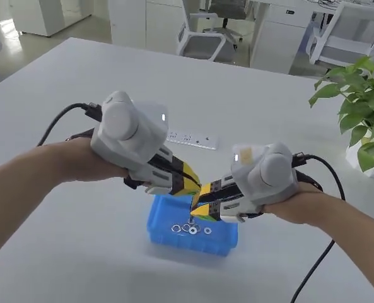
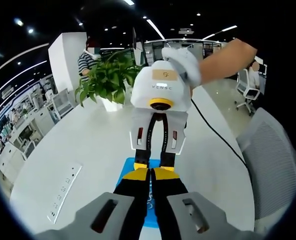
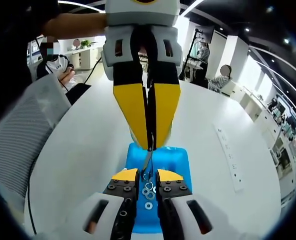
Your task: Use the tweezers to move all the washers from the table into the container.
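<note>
A blue container (image 1: pixel 160 222) sits on the white table with several washers (image 1: pixel 190 228) inside it. My left gripper (image 1: pixel 195 183) hangs over it, shut on thin metal tweezers (image 3: pixel 148 150) that point down into the container (image 3: pixel 173 161). My right gripper (image 1: pixel 200 213) faces it tip to tip, just above the washers (image 3: pixel 148 193). In the right gripper view its jaws stand a little apart, with the tweezers' tip between them and no clear contact. In the left gripper view my left gripper (image 2: pixel 150 174) is shut, meeting the right gripper (image 2: pixel 153 159) over the container (image 2: pixel 129 164).
A white power strip (image 1: pixel 192 139) lies on the table beyond the container. A potted plant (image 1: pixel 362 107) stands at the table's right edge. Office chairs and cabinets line the far side. Black cables trail from both grippers.
</note>
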Available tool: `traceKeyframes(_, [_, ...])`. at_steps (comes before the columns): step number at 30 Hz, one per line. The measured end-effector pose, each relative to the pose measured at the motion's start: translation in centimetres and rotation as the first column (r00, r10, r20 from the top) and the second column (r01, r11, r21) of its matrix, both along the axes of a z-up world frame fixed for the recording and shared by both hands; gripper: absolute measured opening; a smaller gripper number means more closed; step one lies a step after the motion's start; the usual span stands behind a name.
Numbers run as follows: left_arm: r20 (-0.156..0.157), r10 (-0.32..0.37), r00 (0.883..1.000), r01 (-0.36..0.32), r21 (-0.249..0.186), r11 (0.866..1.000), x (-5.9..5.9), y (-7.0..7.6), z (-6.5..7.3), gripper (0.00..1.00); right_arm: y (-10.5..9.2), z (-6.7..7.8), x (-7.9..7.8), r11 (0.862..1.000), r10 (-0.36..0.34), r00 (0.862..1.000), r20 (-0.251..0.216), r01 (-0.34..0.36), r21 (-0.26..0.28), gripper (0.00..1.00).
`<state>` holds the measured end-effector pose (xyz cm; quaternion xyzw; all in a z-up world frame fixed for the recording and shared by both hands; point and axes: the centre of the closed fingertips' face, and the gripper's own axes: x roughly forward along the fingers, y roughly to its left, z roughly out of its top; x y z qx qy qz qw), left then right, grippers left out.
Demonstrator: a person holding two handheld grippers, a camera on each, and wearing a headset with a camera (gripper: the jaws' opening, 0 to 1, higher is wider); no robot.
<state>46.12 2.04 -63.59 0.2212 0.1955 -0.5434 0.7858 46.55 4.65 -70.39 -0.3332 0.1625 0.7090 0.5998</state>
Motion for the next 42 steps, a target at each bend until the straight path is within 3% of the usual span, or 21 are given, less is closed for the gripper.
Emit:
traceKeyframes(9, [-0.005, -0.035, 0.999, 0.035, -0.029, 0.999, -2.0, -0.5, 1.8, 0.05, -0.1, 1.4, -1.8, 0.998, -0.001, 1.0, -0.026, 0.003, 0.057, 0.11])
traceKeyframes(24, [-0.018, -0.096, 0.995, 0.096, -0.008, 0.995, -4.3, -0.9, 2.5, 0.05, -0.5, 2.4, -4.4, 0.996, -0.042, 0.998, -0.05, 0.046, 0.082, 0.07])
traceKeyframes(32, [-0.048, -0.127, 0.991, 0.128, 0.033, 0.991, -6.1, -0.9, 1.2, 0.05, -1.0, 1.3, -6.2, 0.996, -0.058, 0.996, -0.061, 0.063, 0.071, 0.07])
traceKeyframes(42, [-0.084, -0.138, 0.987, 0.145, 0.084, 0.986, -7.4, -0.1, -0.8, 0.05, -1.8, -0.3, -7.3, 0.997, -0.069, 0.995, -0.069, 0.071, 0.039, 0.06])
